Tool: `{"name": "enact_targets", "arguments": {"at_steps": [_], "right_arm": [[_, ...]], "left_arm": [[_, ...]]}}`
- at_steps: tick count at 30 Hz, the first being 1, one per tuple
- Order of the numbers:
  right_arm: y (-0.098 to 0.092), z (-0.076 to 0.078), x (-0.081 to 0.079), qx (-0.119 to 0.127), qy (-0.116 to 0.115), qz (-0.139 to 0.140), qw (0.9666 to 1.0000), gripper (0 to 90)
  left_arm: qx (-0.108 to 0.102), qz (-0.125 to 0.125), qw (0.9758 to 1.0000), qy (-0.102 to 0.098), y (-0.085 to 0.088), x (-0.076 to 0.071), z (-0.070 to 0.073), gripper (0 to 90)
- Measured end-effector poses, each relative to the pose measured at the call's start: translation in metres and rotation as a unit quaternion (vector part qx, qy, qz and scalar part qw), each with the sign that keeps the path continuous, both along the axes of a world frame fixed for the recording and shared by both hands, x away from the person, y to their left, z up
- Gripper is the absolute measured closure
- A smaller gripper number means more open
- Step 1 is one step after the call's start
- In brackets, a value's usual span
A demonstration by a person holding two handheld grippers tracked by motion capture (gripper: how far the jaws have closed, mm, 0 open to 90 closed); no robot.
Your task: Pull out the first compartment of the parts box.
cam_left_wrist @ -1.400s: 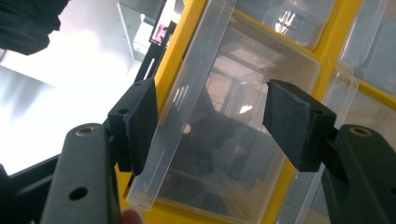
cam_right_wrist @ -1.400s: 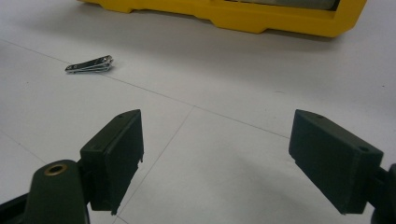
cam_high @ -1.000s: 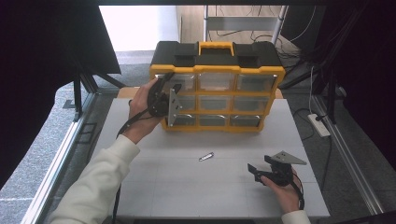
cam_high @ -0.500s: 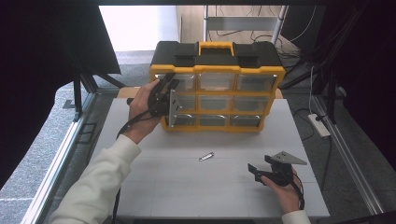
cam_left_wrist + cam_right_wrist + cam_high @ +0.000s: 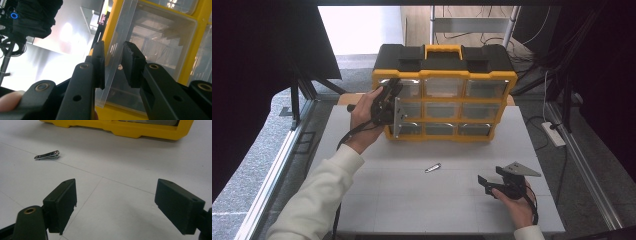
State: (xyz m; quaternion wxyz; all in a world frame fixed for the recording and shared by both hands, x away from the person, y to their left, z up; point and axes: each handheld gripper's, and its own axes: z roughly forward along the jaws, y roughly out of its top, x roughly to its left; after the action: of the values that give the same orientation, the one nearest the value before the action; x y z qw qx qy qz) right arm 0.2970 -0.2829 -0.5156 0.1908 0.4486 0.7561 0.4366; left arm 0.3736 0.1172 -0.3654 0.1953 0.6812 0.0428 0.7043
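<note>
A yellow and black organiser box (image 5: pixel 444 75) with clear drawers stands upright at the back of the white table (image 5: pixel 377 200). My left gripper (image 5: pixel 392 92) is at its top-left drawer (image 5: pixel 155 50). Its jaws have just been closing, and the pads (image 5: pixel 131 63) now pinch the drawer's clear front lip (image 5: pixel 113 62) from both sides. My right gripper (image 5: pixel 490 175) rests low on the table at the front right, open and with nothing between its fingers (image 5: pixel 61 202). A small metal nail clipper (image 5: pixel 432 167) (image 5: pixel 47 155) lies on the table, ahead and to the left of the right gripper.
The yellow base of the box (image 5: pixel 140 130) runs across the far side of the right gripper view. Metal rails (image 5: pixel 272 170) border the table left and right. A white power strip (image 5: pixel 554 134) lies on the floor to the right.
Neither hand has shifted. The left gripper stays at the top-left drawer and the right gripper stays on the table.
</note>
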Motion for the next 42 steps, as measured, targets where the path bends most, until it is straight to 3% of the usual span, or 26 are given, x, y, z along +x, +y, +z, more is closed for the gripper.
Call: {"name": "enact_targets", "arguments": {"at_steps": [42], "right_arm": [[0.000,0.000,0.000,-0.001,0.001,-0.001,1.0000,17.9]], "left_arm": [[0.000,-0.010,0.9999,-0.003,0.002,-0.016,0.000,72.5]]}}
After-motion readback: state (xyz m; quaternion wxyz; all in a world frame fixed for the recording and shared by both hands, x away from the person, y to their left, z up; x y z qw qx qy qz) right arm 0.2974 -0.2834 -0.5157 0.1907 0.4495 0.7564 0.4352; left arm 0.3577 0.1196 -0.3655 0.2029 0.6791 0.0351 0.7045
